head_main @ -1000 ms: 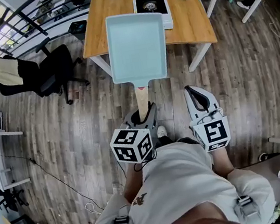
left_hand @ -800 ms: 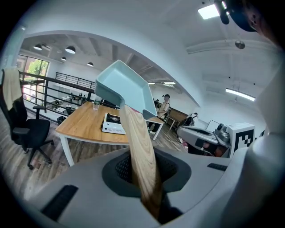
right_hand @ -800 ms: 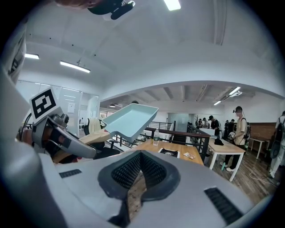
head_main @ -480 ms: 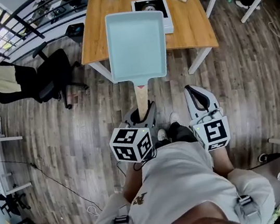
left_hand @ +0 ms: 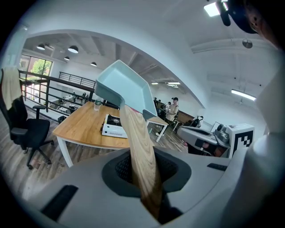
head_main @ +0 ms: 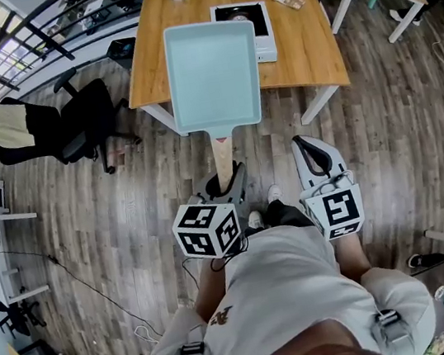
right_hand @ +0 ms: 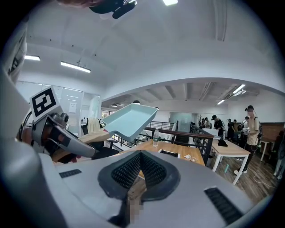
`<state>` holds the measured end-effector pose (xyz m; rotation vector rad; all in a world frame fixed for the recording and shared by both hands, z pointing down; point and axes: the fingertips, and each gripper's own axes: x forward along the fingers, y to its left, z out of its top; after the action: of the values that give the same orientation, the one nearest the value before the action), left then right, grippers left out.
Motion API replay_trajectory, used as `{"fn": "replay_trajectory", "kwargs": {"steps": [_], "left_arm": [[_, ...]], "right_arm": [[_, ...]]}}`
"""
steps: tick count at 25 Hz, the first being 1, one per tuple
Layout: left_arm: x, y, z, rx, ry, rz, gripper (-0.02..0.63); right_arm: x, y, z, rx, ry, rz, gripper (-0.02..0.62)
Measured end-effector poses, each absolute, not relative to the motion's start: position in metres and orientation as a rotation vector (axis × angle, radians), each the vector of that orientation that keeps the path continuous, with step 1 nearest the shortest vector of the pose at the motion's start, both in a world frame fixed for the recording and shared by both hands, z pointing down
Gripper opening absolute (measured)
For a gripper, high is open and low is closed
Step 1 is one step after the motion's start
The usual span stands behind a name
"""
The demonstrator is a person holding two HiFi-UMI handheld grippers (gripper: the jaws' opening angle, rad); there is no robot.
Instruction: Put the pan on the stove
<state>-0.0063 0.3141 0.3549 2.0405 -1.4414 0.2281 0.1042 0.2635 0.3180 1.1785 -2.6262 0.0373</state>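
- Currently airborne: pan (head_main: pixel 214 73), pale blue, rectangular, shallow, carried roughly level out in front of the body.
- Overlaps the table (head_main: pixel 306 50) and part of the stove (head_main: pixel 263 30) in the head view, yet touches neither; left gripper view puts both some way ahead.
- Left gripper (head_main: pixel 227 182): clenched on the wooden handle (head_main: pixel 222 149) near its free end, plank wedged between the pads in its own view.
- Right gripper (head_main: pixel 312 150): closed on nothing, carried beside the left, apart from the pan.
- Handling estimate: rigid, probably metal, moderate weight. Long lever from grip to pan centre, so expect nose-down torque and some risk of pivoting in the jaws.
- Handle: smooth flat-sided wood. Judged fair for friction, but liable to roll if the pan tips sideways.
- Preferred hold: across the flat faces of the handle, nearer the pan body for less droop. Rim looks too thin and slick for a safe pinch.
- Set-down note: stove compact and white, so pan likely to overhang. Centre over the burner and lower flat.
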Motion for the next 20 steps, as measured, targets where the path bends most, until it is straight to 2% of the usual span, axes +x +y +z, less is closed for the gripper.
{"fn": "replay_trajectory", "kwargs": {"steps": [20], "left_arm": [[0.027, 0.243, 0.355, 1.976, -1.509, 0.190, 0.074]], "right_arm": [[0.130, 0.188, 0.324, 1.051, -2.677, 0.044, 0.020]]}}
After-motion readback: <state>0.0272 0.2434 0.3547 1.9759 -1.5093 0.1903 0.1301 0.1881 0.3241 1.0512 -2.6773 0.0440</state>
